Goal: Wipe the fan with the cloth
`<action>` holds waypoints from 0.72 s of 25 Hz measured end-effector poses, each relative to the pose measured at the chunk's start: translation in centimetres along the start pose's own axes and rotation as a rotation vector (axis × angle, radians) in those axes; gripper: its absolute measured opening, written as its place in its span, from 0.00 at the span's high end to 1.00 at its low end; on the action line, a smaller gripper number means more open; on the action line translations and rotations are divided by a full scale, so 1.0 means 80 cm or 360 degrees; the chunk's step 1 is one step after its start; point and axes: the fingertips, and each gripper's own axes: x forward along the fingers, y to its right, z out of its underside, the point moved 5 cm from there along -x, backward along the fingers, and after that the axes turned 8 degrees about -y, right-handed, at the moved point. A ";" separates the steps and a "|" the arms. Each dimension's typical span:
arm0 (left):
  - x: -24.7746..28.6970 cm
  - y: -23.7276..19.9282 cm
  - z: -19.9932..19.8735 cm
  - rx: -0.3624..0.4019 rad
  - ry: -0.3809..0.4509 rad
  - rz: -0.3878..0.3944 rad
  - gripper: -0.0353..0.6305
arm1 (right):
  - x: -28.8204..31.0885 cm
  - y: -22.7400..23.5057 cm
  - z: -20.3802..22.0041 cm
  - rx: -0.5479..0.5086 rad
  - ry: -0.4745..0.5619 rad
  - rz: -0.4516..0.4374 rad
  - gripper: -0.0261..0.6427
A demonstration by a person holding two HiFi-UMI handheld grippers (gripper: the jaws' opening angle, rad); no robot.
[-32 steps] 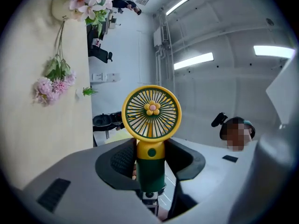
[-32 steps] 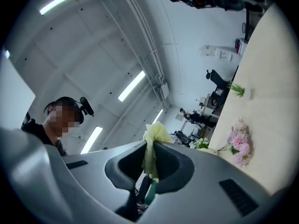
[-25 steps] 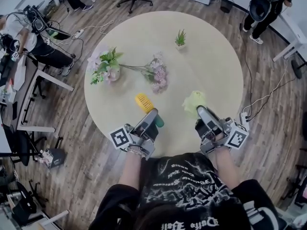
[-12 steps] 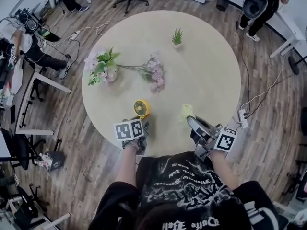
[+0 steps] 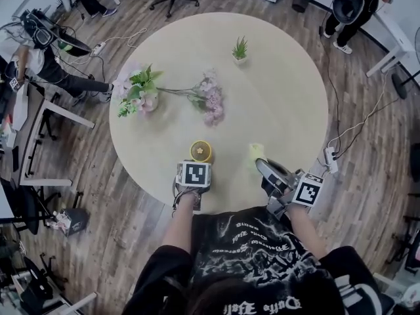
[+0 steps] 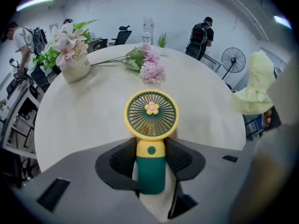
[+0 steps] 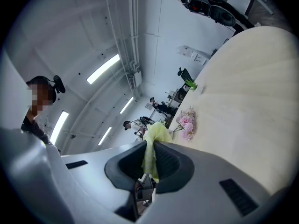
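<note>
Left gripper point(image 6: 150, 158) clamped on fan point(image 6: 151, 118) by its green handle; yellow head upright above the jaws, centre of left gripper view. In head view the fan is over the near edge of the round table point(image 5: 282, 84), lower centre of frame. Right gripper point(image 7: 150, 161) closed on pale yellow cloth point(image 7: 155, 133), right of fan, apart from it. Flowers point(image 5: 209, 100) lie left of table centre

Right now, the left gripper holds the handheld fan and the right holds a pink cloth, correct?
No: the right gripper view shows the cloth in the right gripper is yellow-green, not pink. The left gripper does hold the handheld fan.
</note>
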 end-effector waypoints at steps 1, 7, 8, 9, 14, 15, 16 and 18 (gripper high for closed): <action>0.002 0.004 -0.001 0.0008 0.0009 0.0018 0.65 | 0.000 0.000 0.000 -0.0004 -0.0004 0.0004 0.90; 0.000 0.010 0.002 -0.0086 0.0036 0.0103 0.61 | 0.007 -0.001 -0.003 -0.0026 -0.0035 -0.0003 0.90; -0.001 0.013 0.002 -0.0094 0.0045 0.0135 0.56 | 0.009 -0.002 -0.003 -0.0043 -0.0044 0.0008 0.90; -0.003 0.015 0.001 -0.0100 0.0065 0.0163 0.51 | 0.011 -0.002 -0.003 -0.0074 -0.0055 0.0034 0.90; -0.030 0.021 -0.009 -0.0140 0.0307 0.0258 0.49 | 0.026 0.000 -0.009 -0.0440 -0.0135 0.0338 0.90; -0.041 0.022 -0.010 -0.0134 0.0374 0.0279 0.49 | 0.029 -0.002 -0.011 -0.0527 -0.0155 0.0404 0.90; -0.052 0.024 -0.011 -0.0127 0.0448 0.0302 0.49 | 0.032 -0.004 -0.013 -0.0614 -0.0168 0.0465 0.90; -0.080 0.029 -0.012 -0.0117 0.0628 0.0366 0.49 | 0.036 -0.009 -0.015 -0.0786 -0.0168 0.0576 0.90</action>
